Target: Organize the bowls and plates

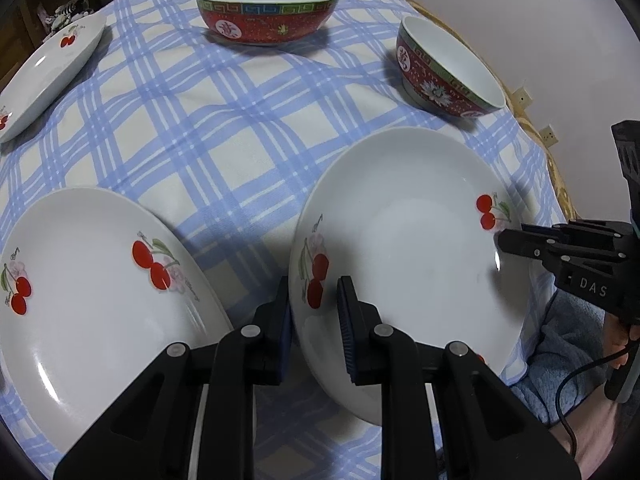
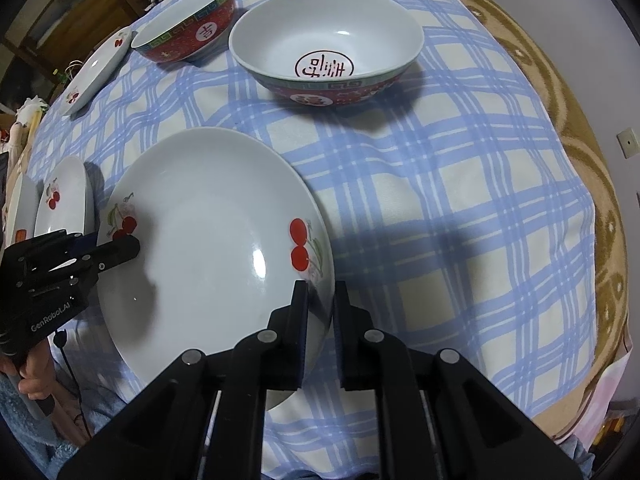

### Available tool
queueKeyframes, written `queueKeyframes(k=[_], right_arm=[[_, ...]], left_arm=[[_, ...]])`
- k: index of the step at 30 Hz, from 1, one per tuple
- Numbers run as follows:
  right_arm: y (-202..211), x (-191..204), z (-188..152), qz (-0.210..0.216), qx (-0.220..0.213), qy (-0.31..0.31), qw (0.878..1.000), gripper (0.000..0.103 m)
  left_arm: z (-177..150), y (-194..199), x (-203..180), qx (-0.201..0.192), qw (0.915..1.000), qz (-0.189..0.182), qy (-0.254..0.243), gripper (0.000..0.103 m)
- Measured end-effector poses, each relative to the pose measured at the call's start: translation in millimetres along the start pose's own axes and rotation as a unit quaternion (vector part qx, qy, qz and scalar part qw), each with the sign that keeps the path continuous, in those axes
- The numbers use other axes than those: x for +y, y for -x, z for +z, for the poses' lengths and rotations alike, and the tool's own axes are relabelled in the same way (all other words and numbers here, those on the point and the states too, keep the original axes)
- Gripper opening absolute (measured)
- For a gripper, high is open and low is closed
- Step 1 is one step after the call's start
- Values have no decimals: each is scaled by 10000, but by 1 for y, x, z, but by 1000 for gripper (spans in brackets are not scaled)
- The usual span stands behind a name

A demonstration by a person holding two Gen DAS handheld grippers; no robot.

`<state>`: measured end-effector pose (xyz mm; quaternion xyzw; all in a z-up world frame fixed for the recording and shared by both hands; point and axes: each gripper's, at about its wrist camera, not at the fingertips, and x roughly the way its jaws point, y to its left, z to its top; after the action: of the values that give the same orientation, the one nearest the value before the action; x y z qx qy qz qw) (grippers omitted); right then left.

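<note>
Plate (image 1: 404,256) rim between both tongs' pads

White plates (image 1: 408,248) w/ red cherries, green stems, pale pink blossoms, red bowls (image 1: 267,10) w/ white insides, green-blue key-pattern rim, white medallions, blue-and-cream plaid tablecloth (image 1: 208,128), black grippers (image 1: 314,332) w/ dark blue pads (image 1: 346,332), brown-tan patterned cloth (image 2: 576,128) underneath

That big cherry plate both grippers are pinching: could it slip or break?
Probably slippery: the cherry plate has a glossy glaze, and the left gripper and right gripper pinch only its rim. It looks ceramic, so likely rigid but breakable.
</note>
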<state>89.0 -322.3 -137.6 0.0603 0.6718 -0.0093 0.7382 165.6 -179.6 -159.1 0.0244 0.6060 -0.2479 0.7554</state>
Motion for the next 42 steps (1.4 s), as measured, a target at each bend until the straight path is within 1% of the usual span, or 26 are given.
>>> queueKeyframes(k=[4,6,9,12,15,18,24,29,35,38,42], right_arm=[[2,-3,-1,39,-47,-220,9997,11],[6,-1,-2,-79,-121,-267,9995,11],[13,6,-3,-223,-298,-135,9992,12],[20,6,-2,-63,-414,-174,9990,11],[27,10,0,-25,-582,-66,9983,11],[32,8,1,140,-676,-111,9976,11],[35,8,-2,153,-676,-130,9975,11],[35,11,-1,149,-731,-86,9972,11],[32,16,0,92,-733,-29,9973,11],[34,16,0,100,-777,-17,9969,11],[42,15,0,184,-948,-28,9953,11]], left_arm=[[0,2,1,-98,9999,-26,46,20],[-1,4,2,-120,9999,-55,79,20],[0,6,8,-149,9995,-137,222,20],[-1,14,13,-247,9994,-118,212,20],[0,23,16,-332,9992,-101,208,20],[1,31,18,-438,9989,-68,159,19],[0,44,18,-611,9981,53,33,19],[-1,46,24,-588,9982,67,96,18],[0,49,22,-692,9975,132,70,17],[0,50,23,-716,9973,115,90,17],[-1,53,24,-736,9972,95,108,17]])
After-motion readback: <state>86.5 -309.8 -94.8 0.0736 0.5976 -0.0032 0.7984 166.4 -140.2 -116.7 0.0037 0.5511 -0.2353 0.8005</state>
